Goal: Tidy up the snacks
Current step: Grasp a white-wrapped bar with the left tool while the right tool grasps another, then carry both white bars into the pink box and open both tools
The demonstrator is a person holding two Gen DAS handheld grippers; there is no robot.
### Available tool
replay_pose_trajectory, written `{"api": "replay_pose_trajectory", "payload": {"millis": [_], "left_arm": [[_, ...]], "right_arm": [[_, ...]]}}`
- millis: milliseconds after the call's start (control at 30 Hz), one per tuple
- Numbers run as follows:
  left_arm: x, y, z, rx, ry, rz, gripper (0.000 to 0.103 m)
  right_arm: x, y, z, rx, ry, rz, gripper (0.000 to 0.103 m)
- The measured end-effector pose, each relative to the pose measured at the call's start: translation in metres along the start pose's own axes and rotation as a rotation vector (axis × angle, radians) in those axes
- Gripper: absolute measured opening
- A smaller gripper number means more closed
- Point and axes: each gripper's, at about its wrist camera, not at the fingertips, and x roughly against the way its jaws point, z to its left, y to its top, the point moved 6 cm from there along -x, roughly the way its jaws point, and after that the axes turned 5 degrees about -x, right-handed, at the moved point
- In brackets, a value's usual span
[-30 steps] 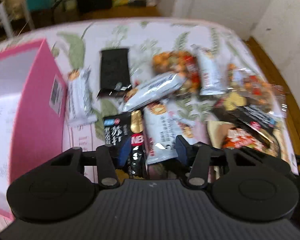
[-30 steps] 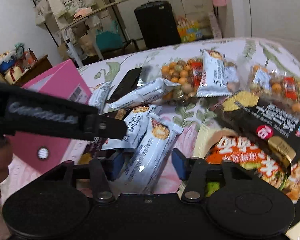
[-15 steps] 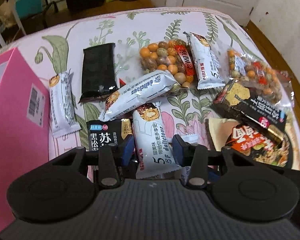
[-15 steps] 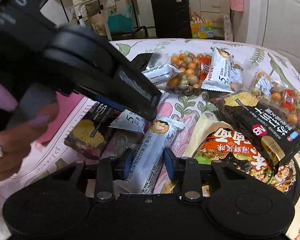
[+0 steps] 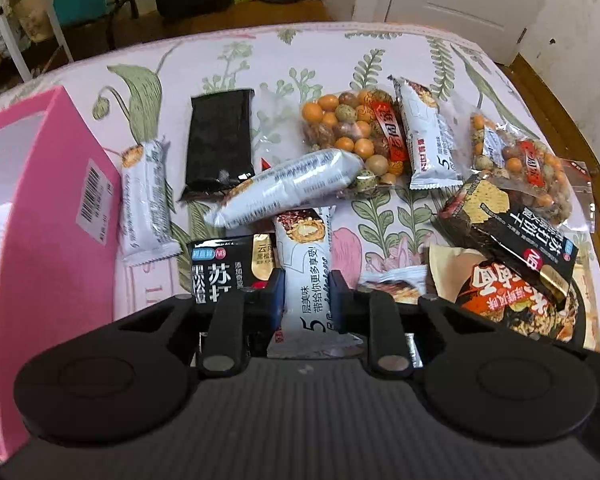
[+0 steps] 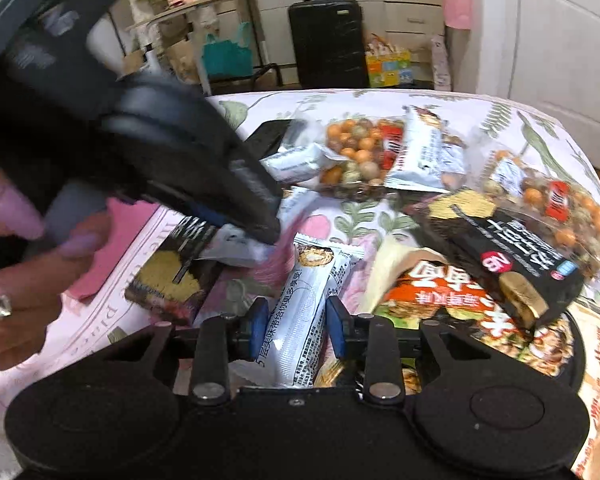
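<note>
Two tools, each w/ white snack bar betw fingers: left tool (image 5: 306,294) bar (image 5: 305,264), right tool (image 6: 297,327) bar (image 6: 300,312); contact unclear.

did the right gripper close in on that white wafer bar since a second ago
Yes. The right gripper has narrowed its fingers around the white wafer bar and sits nearer the noodle bowl; actual contact is unclear.

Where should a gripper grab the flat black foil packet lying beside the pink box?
Take the flat black foil packet across its narrow width at mid-length, coming straight down from above. It lies flat and lengthwise, long edges exposed; the white wafer bar wrapper overlaps its near corner, so stay clear of that end.
</note>
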Motion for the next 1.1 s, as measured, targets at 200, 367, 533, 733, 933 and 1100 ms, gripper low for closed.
{"api": "replay_pose_trajectory", "payload": {"millis": [200,367,533,733,933,1100], "left_arm": [[0.026,-0.006,0.0,-0.008,-0.043,-0.038,0.021],[0.051,-0.012,0.0,-0.024,-0.054,-0.058,0.021],[0.069,-0.022,0.006,-0.027,-0.061,-0.04,0.021],[0.08,-0.037,0.011,-0.044,-0.046,0.017,0.021],[0.097,-0.054,0.015,-0.057,-0.059,0.047,0.021],[0.107,-0.073,0.022,-0.061,-0.085,0.104,0.022]], "right_arm": [[0.015,0.002,0.001,-0.021,0.016,-0.01,0.035],[0.027,0.002,-0.001,-0.084,0.055,0.021,0.033],[0.038,0.003,0.003,-0.139,0.099,0.054,0.031],[0.051,0.001,0.01,-0.164,0.138,0.111,0.031],[0.069,-0.005,0.024,-0.139,0.185,0.171,0.031],[0.089,-0.002,0.041,-0.07,0.23,0.198,0.032]]}}
